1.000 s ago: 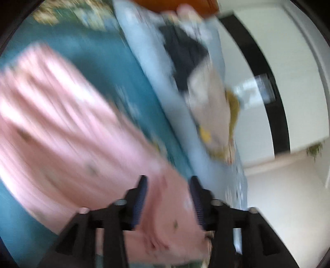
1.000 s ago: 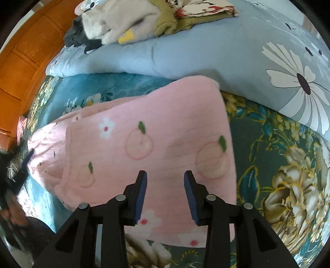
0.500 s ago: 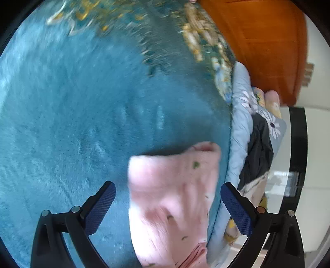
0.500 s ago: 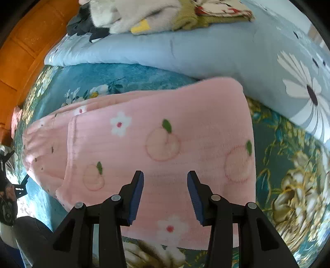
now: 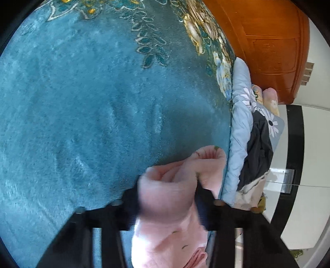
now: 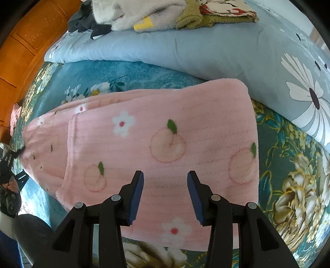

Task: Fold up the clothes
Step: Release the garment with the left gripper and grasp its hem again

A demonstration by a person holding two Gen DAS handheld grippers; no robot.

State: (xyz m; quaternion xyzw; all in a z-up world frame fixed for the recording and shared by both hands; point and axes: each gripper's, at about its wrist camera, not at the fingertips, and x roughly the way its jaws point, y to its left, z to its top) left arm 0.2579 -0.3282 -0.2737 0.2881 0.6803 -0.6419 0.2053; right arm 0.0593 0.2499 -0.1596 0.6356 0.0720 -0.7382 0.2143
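Note:
A pink fleece garment with peach and flower prints [image 6: 160, 148] lies partly folded on the teal floral bedspread [image 6: 123, 72]. My right gripper [image 6: 165, 195] is open and hovers just above its near part, holding nothing. In the left wrist view my left gripper [image 5: 167, 202] is closed around a bunched end of the same pink garment [image 5: 169, 198], with fabric filling the gap between the blurred fingers. The rest of the garment trails below the gripper.
A light blue quilt with white flowers [image 6: 196, 47] lies along the bed behind the garment, with a pile of other clothes [image 6: 144, 14] on it. A wooden headboard [image 5: 268, 41] stands at the bed's end. Wide teal bedspread [image 5: 92, 113] lies left of the left gripper.
My left gripper was wide open over the garment's end half a second ago and has closed on it. The right gripper has edged slightly nearer the garment and stays open.

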